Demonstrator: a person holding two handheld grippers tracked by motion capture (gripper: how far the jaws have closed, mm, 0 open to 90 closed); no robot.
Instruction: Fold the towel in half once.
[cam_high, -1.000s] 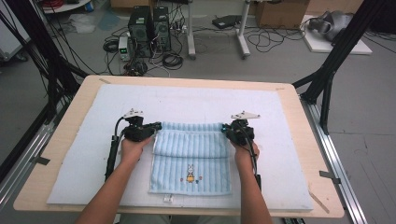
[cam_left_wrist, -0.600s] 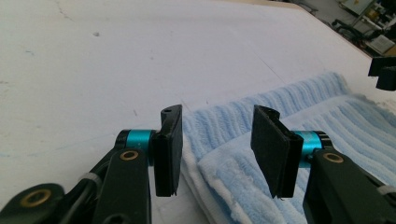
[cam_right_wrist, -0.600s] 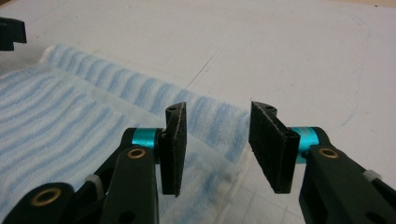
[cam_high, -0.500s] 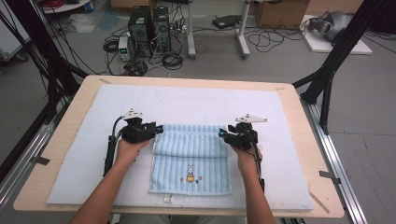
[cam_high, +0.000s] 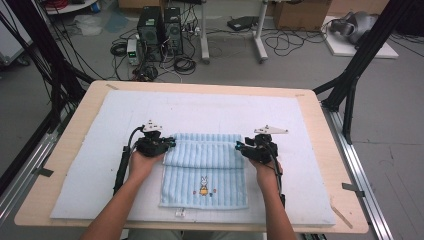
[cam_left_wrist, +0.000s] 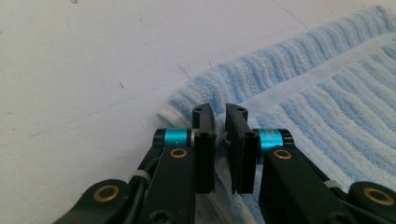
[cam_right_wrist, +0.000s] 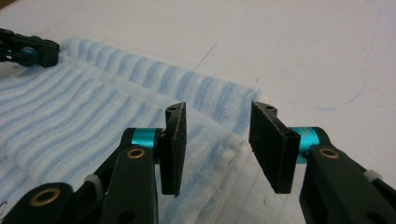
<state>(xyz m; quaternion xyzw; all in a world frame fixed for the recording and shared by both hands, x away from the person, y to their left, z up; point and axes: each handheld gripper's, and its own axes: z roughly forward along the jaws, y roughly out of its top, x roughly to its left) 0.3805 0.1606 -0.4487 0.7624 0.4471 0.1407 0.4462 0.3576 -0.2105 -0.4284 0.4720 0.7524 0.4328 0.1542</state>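
The left gripper (cam_left_wrist: 220, 122) rises from six o'clock, its two black jaws nearly together with a thin sliver of cloth pinched in the narrow gap; the blue striped towel (cam_left_wrist: 327, 93) spreads from the centre toward three o'clock, its upper layer folded over the lower; the white pad (cam_left_wrist: 84, 60) covers nine through twelve o'clock.

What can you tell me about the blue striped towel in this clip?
The towel is light blue terry cloth with ribbed stripes, a small rabbit figure embroidered near its front edge and a white tag at that edge. It lies flat on the white mat, its far part folded back over itself into a doubled band. The left gripper stands nearly shut at the fold's left corner, cloth between its jaws; the right gripper is open over the right corner.
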